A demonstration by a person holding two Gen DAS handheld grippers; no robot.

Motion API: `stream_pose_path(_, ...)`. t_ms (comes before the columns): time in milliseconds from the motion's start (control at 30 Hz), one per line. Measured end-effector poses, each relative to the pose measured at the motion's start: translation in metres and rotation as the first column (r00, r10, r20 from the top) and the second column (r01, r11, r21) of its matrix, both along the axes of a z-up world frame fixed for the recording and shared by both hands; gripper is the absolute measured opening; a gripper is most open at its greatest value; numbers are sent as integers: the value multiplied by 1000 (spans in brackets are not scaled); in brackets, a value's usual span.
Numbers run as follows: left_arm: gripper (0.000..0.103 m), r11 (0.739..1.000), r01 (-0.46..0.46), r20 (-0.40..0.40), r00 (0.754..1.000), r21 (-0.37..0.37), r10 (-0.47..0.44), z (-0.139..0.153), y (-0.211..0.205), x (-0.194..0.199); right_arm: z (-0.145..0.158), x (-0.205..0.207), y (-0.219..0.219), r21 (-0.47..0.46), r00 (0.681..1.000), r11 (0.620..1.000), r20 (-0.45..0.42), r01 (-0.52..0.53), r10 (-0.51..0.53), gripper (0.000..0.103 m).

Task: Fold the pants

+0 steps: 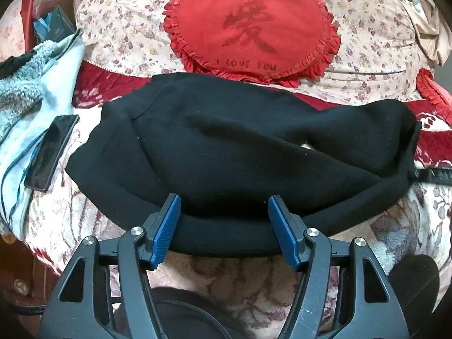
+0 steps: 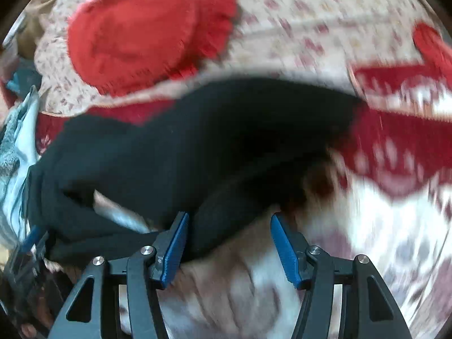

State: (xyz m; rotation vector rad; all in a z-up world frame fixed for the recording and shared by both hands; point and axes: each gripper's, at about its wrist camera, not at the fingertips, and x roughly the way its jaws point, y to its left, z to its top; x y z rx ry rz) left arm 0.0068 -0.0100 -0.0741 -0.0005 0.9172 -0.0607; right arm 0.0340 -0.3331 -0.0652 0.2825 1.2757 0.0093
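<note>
The black pants (image 1: 240,147) lie crosswise on the bed, folded into a long band. My left gripper (image 1: 224,199) is open over their near edge, with the thick folded hem running between its blue pads (image 1: 169,226) and neither pad pressing on it. In the blurred right wrist view, the pants (image 2: 197,141) stretch from the left edge towards the upper right. My right gripper (image 2: 229,215) is open at their near end, and a fold of the black cloth lies by its left pad (image 2: 176,243). The left gripper's blue finger (image 2: 31,237) shows at the far left.
A red heart cushion (image 1: 251,31) rests on a floral pillow (image 1: 367,42) behind the pants. A black phone (image 1: 50,152) lies on pale blue cloth at the left, beside a grey fleece (image 1: 19,90). A red and cream blanket (image 1: 254,282) covers the bed.
</note>
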Motion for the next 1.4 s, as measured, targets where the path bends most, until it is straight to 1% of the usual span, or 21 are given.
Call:
stream_pose_path(67,64,1000,3,-2,1000,11,-3,0,-2,-1,-3,-14,-12,57,999,997,3,42,-42,57)
stream_pose_path(100,64,1000,5,-4,1000,8,-5,2,-1,-2,-2,-22,-17,66,998,996,-3,57,-57,57)
stream_pose_path(200,64,1000,1,-7,1000,-31,-1,9,9,-6,7,-33,-18,19,998,998,5,57,-57,57)
stream_pose_path(267,64,999,-18,5,1000,-37,18,16,20,-10,16,-37,-15,26,999,999,19,44,-44,57)
stream_pose_path(367,64,996,-75,13,997,-54,76,23,46,-13,38,-39,-4,34,997,999,78,7,-9,57)
stream_pose_path(433,64,989,-125,1,992,-84,125,24,66,-11,55,-37,6,29,990,999,137,-21,17,57)
stream_pose_path(500,64,978,-174,-13,985,-115,174,24,83,-8,63,-32,14,38,985,998,167,-47,40,57)
stream_pose_path(533,64,971,-203,-21,979,-129,202,23,92,-6,63,-27,18,44,984,997,169,-61,53,57)
stream_pose_path(633,64,959,-242,-35,970,-149,239,21,102,-4,54,-14,27,21,987,998,151,-57,53,57)
stream_pose_path(767,64,962,-235,-46,972,-141,231,18,97,-5,37,0,24,12,989,999,139,-49,47,57)
stream_pose_path(833,64,968,-215,-42,977,-132,211,18,90,-6,20,1,23,-60,997,997,55,-57,60,57)
stream_pose_path(867,64,970,-208,-37,978,-126,205,18,88,-6,11,-5,19,-64,998,996,18,-58,59,57)
stream_pose_path(900,64,972,-204,-35,979,-117,201,18,86,-6,4,-11,14,-29,999,999,6,-45,46,57)
stream_pose_path(967,64,975,-197,-40,980,-107,193,16,83,-4,-4,-30,-3,74,1000,997,9,18,-19,58)
stream_pose_path(1033,64,973,-197,-46,980,-118,193,14,83,-3,-4,-43,-12,119,999,992,24,33,-36,58)
stream_pose_path(1067,64,973,-198,-47,980,-122,194,14,84,-3,-2,-48,-16,130,999,991,32,39,-43,57)
stream_pose_path(1133,64,969,-208,-46,978,-135,203,15,87,-4,4,-55,-25,107,997,992,40,59,-64,57)
stream_pose_path(1167,64,963,-220,-45,975,-157,216,16,92,-6,7,-57,-31,105,995,992,56,71,-78,57)
stream_pose_path(1233,64,952,-240,-56,971,-188,233,17,99,-6,14,-58,-42,148,988,983,93,113,-127,57)
stream_pose_path(1300,64,941,-266,-73,964,-210,256,16,108,-5,19,-55,-55,184,972,967,124,177,-201,57)
stream_pose_path(1400,64,926,-302,-81,953,-225,291,16,120,-6,18,-43,-73,277,944,928,145,247,-295,57)
